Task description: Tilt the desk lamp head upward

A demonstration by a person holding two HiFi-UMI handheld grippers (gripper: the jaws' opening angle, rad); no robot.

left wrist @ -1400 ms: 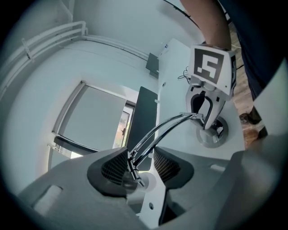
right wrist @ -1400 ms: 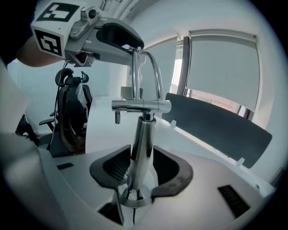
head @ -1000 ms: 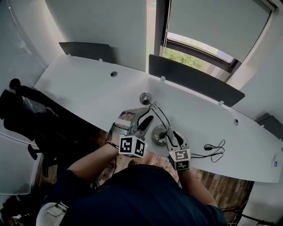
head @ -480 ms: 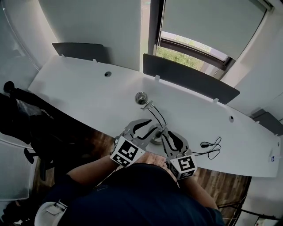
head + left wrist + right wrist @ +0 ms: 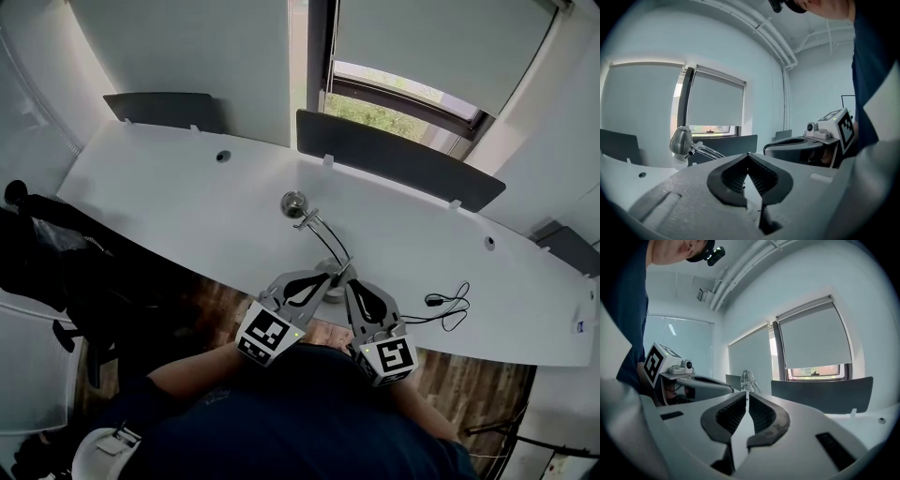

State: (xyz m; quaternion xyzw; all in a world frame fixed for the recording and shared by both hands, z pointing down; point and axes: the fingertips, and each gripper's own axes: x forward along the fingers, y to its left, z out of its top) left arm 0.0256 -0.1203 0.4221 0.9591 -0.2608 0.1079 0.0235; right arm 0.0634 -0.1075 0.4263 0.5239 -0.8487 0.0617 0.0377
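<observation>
**At the near edge of the surface (image 5: 187,197): both sets of jaws closed, tilt not begun**

Near the middle of that edge we find the lamp head (image 5: 294,202) reaching away toward the window on its thin lamp arm (image 5: 326,240). We judge the head not yet raised.

The left gripper (image 5: 328,276) lies just beside the foot of the arm. Its jaws are fully together with nothing between them, so we read it as a steadying prop rather than a grip.

The right gripper (image 5: 347,283) has just been closing its jaws, which now stand a slit apart. Its own view looks straight up the arm to the head, and a rod of the arm appears pinched at the tips. We take this as a low hold meant to anchor the lamp.

A black cable (image 5: 450,309) lies well apart on the right.
</observation>
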